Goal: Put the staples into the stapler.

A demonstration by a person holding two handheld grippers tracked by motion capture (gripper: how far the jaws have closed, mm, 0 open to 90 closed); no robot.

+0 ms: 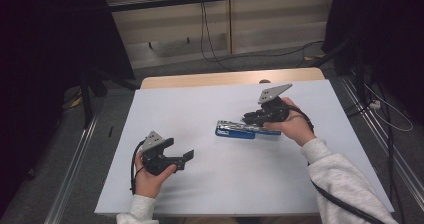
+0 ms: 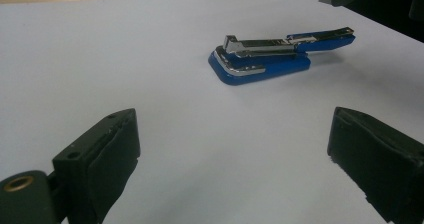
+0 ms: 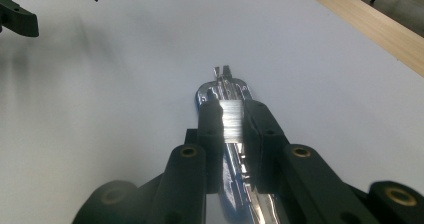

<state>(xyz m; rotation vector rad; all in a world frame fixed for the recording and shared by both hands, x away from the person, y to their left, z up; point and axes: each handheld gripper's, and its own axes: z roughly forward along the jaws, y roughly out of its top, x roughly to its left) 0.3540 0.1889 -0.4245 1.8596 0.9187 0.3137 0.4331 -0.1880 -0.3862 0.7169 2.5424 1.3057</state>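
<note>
With the right gripper point(image 3: 234, 115) fingers pinching the metal top of the blue-and-chrome stapler point(image 2: 272, 54) lying mid-desk point(image 1: 215, 184), keep that hold centred while the left gripper's point(image 1: 187, 156) 2 spread fingers steady its base.

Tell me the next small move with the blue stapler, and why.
Probably bring the left gripper across to steady the stapler's base. The right gripper is already closed on the blue stapler, whose metal arm stands lifted off the base, while the left jaws are open and apart from it on the white table.
</note>
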